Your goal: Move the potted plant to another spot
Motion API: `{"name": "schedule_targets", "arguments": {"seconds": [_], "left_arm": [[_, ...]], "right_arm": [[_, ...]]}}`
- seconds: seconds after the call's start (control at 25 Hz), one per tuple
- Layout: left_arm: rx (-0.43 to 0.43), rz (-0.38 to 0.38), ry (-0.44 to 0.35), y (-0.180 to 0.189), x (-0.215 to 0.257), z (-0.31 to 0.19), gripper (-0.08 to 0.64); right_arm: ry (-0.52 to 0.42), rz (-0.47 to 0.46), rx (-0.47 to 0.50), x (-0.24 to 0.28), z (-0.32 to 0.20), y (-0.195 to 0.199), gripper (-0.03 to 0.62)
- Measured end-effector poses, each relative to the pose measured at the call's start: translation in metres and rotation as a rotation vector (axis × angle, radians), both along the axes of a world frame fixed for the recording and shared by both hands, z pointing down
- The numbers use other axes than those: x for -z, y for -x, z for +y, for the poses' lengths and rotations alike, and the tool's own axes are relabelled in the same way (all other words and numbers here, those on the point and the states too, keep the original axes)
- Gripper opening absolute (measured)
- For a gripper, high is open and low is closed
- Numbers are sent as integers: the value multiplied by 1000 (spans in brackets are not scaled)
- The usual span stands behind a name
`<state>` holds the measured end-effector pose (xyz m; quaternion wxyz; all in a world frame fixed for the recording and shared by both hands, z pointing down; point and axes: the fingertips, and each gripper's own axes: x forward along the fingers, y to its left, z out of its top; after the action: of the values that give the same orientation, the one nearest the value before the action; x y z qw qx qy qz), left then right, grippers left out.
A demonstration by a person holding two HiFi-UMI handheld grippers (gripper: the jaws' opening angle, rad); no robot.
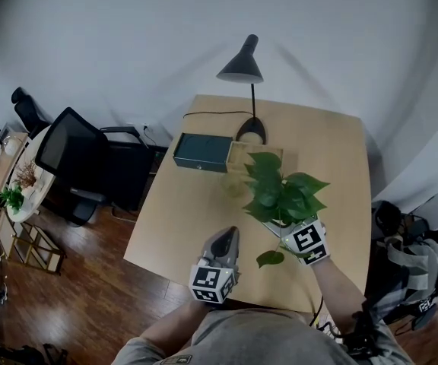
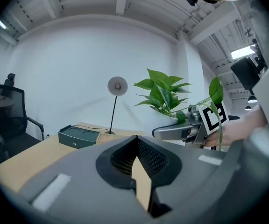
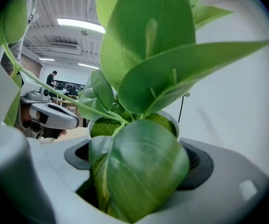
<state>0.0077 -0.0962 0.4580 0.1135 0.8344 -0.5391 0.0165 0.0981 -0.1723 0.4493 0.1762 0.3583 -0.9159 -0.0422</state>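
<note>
The potted plant (image 1: 278, 192) has broad green leaves and a white pot topped with green moss (image 3: 162, 121). It is over the near right part of the wooden table (image 1: 196, 211). My right gripper (image 1: 286, 225) is shut on the pot, its jaws wide on either side of the rim (image 3: 134, 146), and a large leaf hangs over them. In the left gripper view the plant (image 2: 162, 91) rises behind the right gripper (image 2: 179, 132). My left gripper (image 1: 226, 238) hovers near the table's front edge, left of the plant, shut with nothing in it (image 2: 135, 141).
A black desk lamp (image 1: 245, 65) stands at the table's far side, with a dark green box (image 1: 202, 152) and a pale wooden tray (image 1: 243, 155) beside its base. A black office chair (image 1: 74, 158) sits left of the table. Bags (image 1: 409, 268) lie on the floor at right.
</note>
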Motion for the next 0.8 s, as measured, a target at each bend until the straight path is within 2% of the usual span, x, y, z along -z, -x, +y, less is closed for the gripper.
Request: {"name": "schedule_targets", "arguments": {"seconds": [0.48, 0.68, 0.8], "left_arm": [[-86, 14, -6, 142, 4, -26, -6], [-103, 10, -2, 164, 4, -27, -6], [-114, 10, 2, 192, 3, -25, -6]], "right_arm": [[13, 29, -90, 0, -12, 134, 477], [18, 26, -105, 0, -12, 155, 477], [21, 26, -114, -1, -9, 183, 477]]}}
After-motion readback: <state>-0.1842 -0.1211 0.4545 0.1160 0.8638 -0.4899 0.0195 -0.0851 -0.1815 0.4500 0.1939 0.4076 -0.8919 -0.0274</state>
